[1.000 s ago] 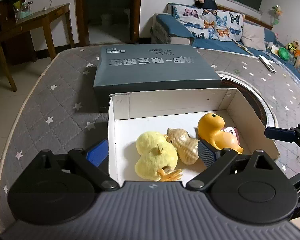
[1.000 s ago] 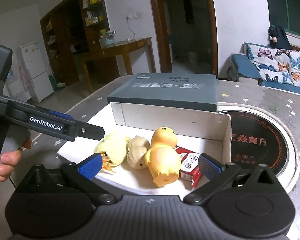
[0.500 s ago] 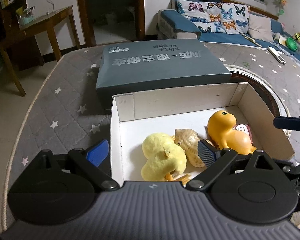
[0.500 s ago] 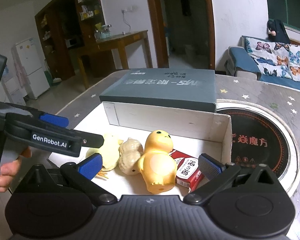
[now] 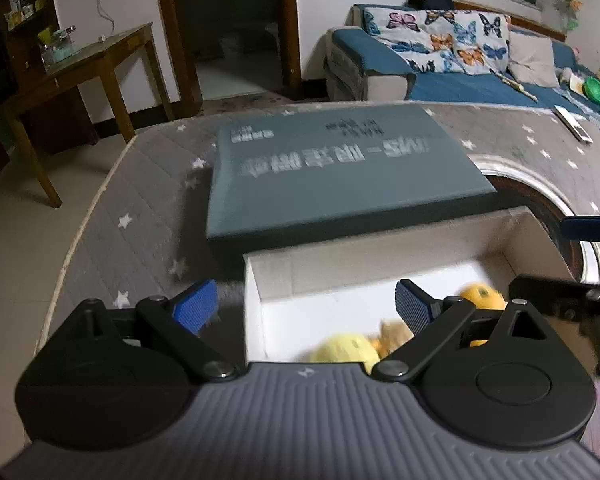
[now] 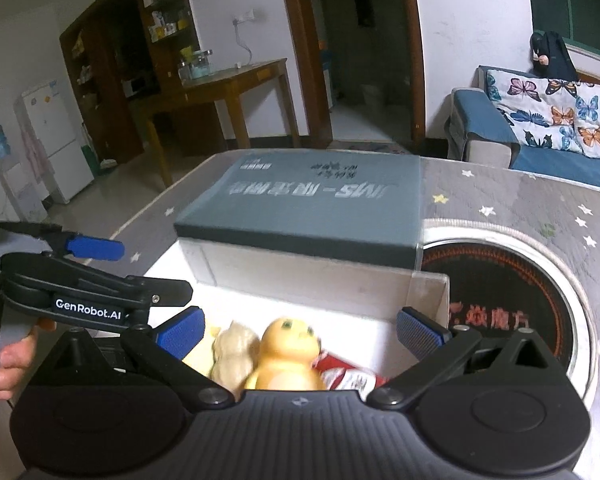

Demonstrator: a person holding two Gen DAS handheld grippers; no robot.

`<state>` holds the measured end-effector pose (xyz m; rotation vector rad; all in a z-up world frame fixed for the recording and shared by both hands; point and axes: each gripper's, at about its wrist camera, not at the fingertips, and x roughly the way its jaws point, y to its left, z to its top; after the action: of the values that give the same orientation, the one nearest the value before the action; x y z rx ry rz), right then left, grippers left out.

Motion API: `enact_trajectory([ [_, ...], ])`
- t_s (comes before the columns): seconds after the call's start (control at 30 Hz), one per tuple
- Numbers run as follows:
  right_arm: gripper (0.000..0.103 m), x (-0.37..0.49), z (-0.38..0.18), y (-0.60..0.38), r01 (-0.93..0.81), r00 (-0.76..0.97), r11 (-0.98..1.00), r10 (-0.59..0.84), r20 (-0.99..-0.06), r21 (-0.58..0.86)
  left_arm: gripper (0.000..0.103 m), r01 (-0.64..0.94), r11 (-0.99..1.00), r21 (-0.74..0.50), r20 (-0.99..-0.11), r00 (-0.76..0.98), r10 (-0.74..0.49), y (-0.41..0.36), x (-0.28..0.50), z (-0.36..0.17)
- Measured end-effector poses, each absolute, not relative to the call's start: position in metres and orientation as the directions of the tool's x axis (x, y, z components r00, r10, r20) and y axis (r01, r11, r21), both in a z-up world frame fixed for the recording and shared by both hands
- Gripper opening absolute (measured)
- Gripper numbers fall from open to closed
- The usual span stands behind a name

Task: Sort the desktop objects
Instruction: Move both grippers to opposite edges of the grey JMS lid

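1. The left gripper (image 5: pixel 306 306) hung over the near left corner of the white cardboard box (image 5: pixel 268 280), its ribbed blue pads spread wide with nothing between them.
2. The right gripper (image 6: pixel 300 330) was parted just as widely and held nothing, poised above the box's (image 6: pixel 428 292) near side.
3. Inside the box sat a smooth orange duck-shaped toy (image 6: pixel 288 356), upright, with a lumpy beige shell-like piece (image 6: pixel 232 354) touching its left flank.
4. A fuzzy pale-yellow chick toy (image 5: pixel 348 350) lay beside the beige piece, blurred in the left view.
5. A glossy red-and-white packet (image 6: pixel 348 376) lay flat to the right of the duck.
6. A flat grey-blue lid (image 6: pixel 312 208) with pale lettering rested just behind the box on the quilted, star-printed grey cover (image 5: pixel 148 208).
7. A hand (image 6: pixel 4 364) gripped the left tool's handle.
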<state>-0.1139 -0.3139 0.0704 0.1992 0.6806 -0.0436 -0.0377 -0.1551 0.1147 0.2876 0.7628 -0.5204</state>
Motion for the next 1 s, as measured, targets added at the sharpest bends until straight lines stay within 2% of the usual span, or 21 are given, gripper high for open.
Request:
enact_trajectory([
  [0.4, 0.103, -0.036, 0.078, -0.380, 0.163, 0.766, 0.953, 0.041, -0.641, 0.255, 0.095, 0.424, 0.905, -0.029, -0.721, 0.618, -0.313, -0.151, 0.055, 0.116],
  [0.83, 0.103, 0.009, 0.037, -0.408, 0.207, 0.719, 0.916, 0.095, -0.688, 0.343, 0.095, 0.351, 0.900, -0.257, -0.749, 0.517, -0.415, -0.139, 0.115, 0.087],
  [1.0, 0.103, 0.020, 0.020, -0.418, 0.221, 0.706, 0.896, 0.126, -0.697, 0.386, 0.095, 0.333, 0.896, -0.293, -0.755, 0.495, -0.430, -0.134, 0.126, 0.076],
])
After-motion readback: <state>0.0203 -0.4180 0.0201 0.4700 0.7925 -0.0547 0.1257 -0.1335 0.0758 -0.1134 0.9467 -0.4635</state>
